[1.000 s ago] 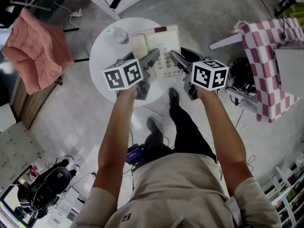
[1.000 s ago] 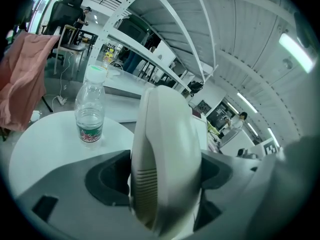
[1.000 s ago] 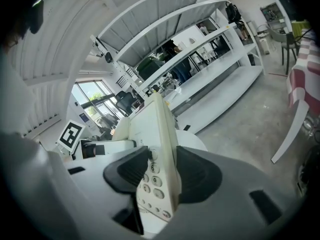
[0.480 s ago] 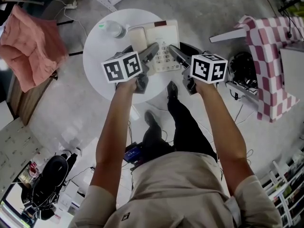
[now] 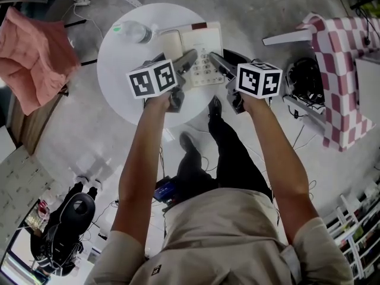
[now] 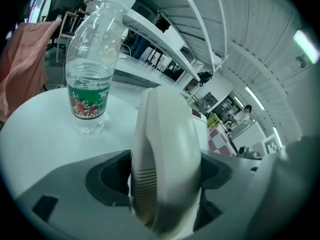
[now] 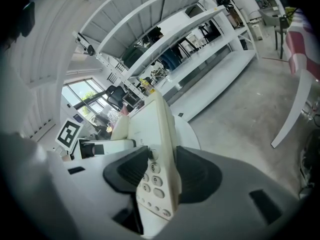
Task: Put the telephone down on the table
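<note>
left tongs (image 6: pixel 165 184) clenched on the cream handset (image 6: pixel 165 129). right tongs (image 7: pixel 160 176) clenched on the keypad edge of the telephone (image 5: pixel 202 55). the telephone lies over the far right rim of the round white worktop (image 5: pixel 119 76); contact with the surface cannot be confirmed. a water bottle (image 5: pixel 133 32) stands upright near the far left rim, apart from the telephone. open worktop surface lies left of the tongs.

Water bottle (image 6: pixel 90 84), pink cloth (image 5: pixel 32 55), checkered cloth (image 5: pixel 341 76)
</note>
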Action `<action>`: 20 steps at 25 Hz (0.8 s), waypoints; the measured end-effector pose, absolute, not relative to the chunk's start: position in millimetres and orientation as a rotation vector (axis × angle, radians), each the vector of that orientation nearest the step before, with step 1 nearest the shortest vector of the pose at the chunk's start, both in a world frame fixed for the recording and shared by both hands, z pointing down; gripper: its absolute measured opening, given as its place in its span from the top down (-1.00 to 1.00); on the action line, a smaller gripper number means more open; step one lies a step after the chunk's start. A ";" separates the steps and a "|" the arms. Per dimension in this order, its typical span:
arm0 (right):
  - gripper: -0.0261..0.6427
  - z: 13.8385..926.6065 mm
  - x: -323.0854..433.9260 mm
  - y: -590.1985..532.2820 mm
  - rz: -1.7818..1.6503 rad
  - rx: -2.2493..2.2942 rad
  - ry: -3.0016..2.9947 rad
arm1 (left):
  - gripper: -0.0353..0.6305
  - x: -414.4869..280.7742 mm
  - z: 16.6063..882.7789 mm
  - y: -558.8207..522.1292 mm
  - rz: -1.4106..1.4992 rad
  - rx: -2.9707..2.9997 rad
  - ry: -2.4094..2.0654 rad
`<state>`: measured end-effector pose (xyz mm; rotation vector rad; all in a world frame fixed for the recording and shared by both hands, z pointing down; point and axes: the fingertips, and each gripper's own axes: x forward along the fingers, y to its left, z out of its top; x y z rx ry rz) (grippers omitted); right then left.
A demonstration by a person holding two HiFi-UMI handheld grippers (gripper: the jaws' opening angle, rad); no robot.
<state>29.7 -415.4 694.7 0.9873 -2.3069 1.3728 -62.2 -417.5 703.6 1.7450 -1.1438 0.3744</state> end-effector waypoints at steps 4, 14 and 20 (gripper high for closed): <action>0.44 705.5 31.5 -416.1 1.376 0.987 -2.288 | -0.24 -59.8 713.5 -418.4 0.393 1.743 -1.144; 0.44 728.8 32.1 -415.1 1.352 0.984 -2.249 | -0.23 -59.8 733.5 -418.9 0.451 1.746 -1.171; 0.44 737.5 30.9 -419.0 1.337 0.997 -2.230 | -0.22 -62.4 743.2 -423.3 0.461 1.736 -1.209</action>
